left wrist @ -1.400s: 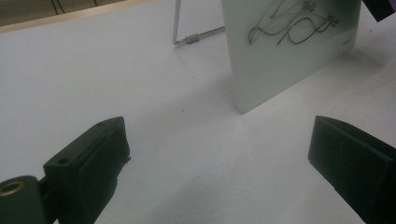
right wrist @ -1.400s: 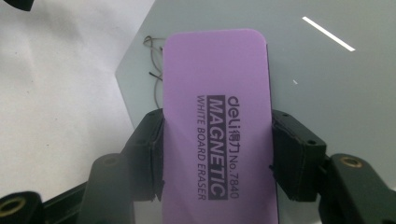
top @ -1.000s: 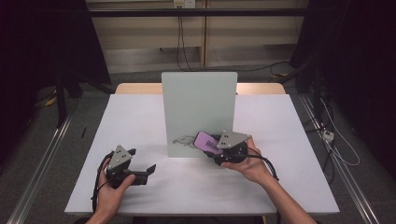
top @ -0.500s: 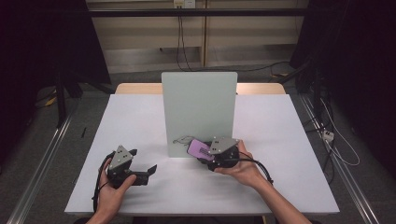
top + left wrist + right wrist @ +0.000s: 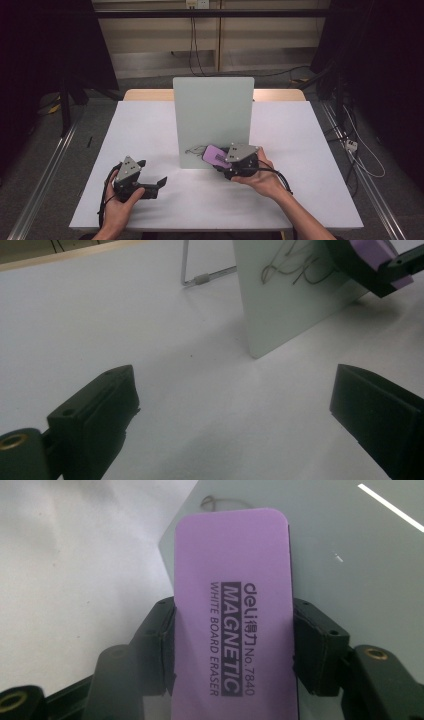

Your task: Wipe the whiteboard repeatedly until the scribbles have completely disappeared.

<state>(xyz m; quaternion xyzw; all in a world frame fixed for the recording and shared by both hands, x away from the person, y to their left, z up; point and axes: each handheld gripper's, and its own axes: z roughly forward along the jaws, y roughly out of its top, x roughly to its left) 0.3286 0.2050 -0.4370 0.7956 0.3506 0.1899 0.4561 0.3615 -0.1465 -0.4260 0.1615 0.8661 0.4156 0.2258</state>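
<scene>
The left gripper (image 5: 161, 181) is resting on the table (image 5: 320, 150), jaws spread and empty. Beyond it, the right gripper (image 5: 224, 162), pinching the purple eraser (image 5: 232, 615), is now pressing leftward along the foot of the upright whiteboard (image 5: 212, 115), having slid from farther right; wiping of the scribble (image 5: 295, 267) is apparently underway. No containers are present.

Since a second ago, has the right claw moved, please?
Yes. The right claw, shut on the eraser, moved left along the board's lower edge.
</scene>
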